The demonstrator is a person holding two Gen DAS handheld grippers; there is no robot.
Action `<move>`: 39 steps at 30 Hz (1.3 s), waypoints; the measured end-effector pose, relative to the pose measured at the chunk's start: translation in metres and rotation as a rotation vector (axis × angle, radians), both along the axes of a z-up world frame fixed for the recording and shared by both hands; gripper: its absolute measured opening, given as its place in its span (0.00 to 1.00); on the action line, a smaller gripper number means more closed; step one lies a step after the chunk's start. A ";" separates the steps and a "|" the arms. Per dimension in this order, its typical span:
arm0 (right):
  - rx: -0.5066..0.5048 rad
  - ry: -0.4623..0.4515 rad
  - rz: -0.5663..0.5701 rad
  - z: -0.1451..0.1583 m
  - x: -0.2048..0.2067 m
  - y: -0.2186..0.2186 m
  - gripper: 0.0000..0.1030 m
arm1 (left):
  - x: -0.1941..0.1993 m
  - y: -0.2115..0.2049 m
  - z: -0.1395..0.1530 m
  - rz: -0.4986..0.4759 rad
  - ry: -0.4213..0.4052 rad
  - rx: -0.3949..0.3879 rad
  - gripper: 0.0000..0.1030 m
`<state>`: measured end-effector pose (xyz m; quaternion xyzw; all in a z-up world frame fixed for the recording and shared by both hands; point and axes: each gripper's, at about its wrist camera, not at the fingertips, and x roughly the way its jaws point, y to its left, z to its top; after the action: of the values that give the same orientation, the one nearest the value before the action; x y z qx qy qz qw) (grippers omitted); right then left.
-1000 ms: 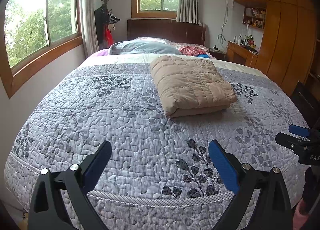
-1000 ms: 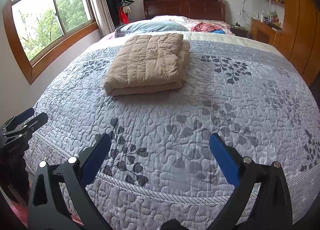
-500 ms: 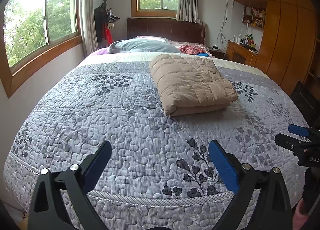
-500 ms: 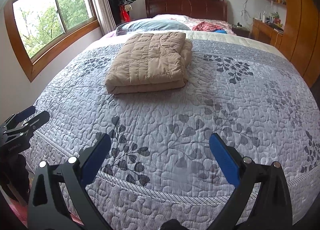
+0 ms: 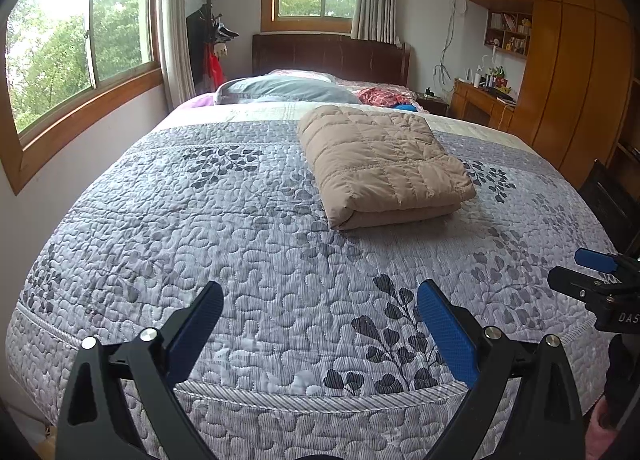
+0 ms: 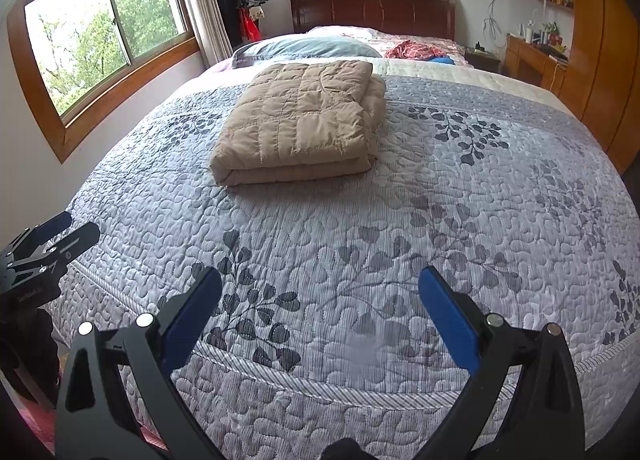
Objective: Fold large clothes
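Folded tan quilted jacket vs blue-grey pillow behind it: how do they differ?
The tan quilted jacket is folded into a squared, layered stack; the blue-grey pillow is one rounded, puffed mass. The jacket lies mid-bed on the grey leaf-print bedspread; the pillow sits farther back, near the dark wooden headboard. The jacket shows grid stitching; the pillow looks smooth. Both lie flat, untouched by either gripper.

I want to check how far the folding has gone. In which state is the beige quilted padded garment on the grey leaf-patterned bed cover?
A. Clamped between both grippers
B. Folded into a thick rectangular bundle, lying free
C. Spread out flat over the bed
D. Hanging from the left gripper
B: the beige quilted padded garment lies folded in layers on the grey leaf-patterned bed cover, while the left gripper and the right gripper are open and far from it.
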<state>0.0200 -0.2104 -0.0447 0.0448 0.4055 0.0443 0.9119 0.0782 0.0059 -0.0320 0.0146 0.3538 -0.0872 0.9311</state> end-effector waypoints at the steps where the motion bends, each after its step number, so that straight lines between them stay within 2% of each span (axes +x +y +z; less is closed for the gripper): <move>1: 0.000 0.000 -0.001 0.000 0.000 0.000 0.95 | 0.000 0.000 0.000 0.000 0.000 0.001 0.95; 39: -0.007 0.012 0.023 -0.004 0.006 -0.003 0.95 | 0.004 0.000 0.001 -0.021 0.005 -0.005 0.95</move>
<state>0.0258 -0.2133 -0.0488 0.0373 0.4115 0.0532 0.9091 0.0821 0.0059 -0.0314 0.0156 0.3556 -0.0979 0.9294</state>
